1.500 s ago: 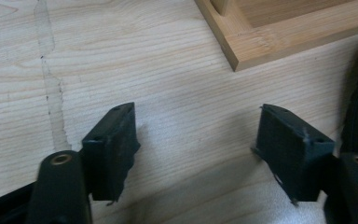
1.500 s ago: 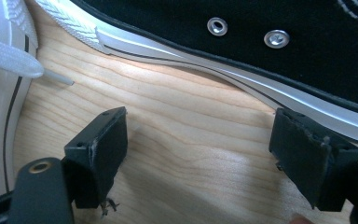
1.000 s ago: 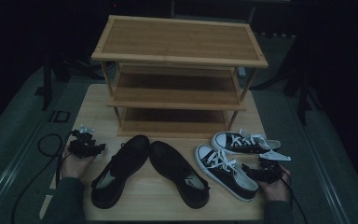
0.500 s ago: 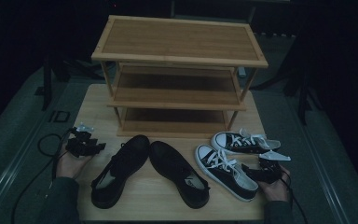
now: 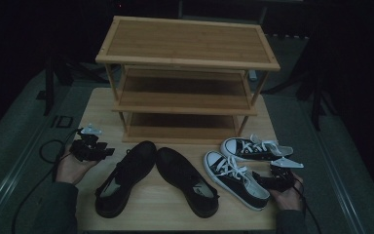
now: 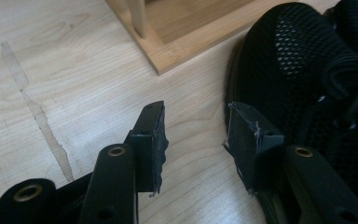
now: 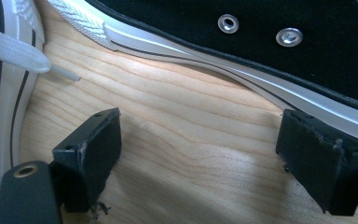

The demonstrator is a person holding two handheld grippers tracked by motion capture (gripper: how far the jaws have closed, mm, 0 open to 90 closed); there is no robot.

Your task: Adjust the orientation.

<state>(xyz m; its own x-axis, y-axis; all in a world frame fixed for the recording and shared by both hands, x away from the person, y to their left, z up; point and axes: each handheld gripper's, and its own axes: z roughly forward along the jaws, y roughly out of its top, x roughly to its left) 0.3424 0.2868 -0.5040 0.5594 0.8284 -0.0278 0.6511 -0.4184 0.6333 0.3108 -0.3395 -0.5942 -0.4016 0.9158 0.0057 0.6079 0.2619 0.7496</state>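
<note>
Black mesh shoe (image 5: 126,180): lower left of centre in the high view, flat on the pale worktop (image 5: 92,105), toe pointing up toward the rack; its twin, the second black shoe (image 5: 187,183), lies just beside it on the right.
Left tool (image 6: 196,135): released, nothing between the pads; jaws have just been closing, with bare wood in the gap. The right pad (image 6: 244,140) sits just beside the mesh toe, and I can't say it touches.
Right tool (image 7: 200,154): spread wide over bare wood between the two white-soled sneakers (image 5: 236,178), gripping nothing.
Shoe rack (image 5: 185,78): three bamboo shelves, upper centre of the frame, all empty.
How it'll handle, I reckon: light; soft mesh upper that will cave under a squeeze; the rubber sole edge is the stiff part.
Where to grab: the collar or heel rim looks best, one pad inside and one outside, since the toe box is too broad and squashy.
Watch out: loose laces could snag on a shelf edge.
</note>
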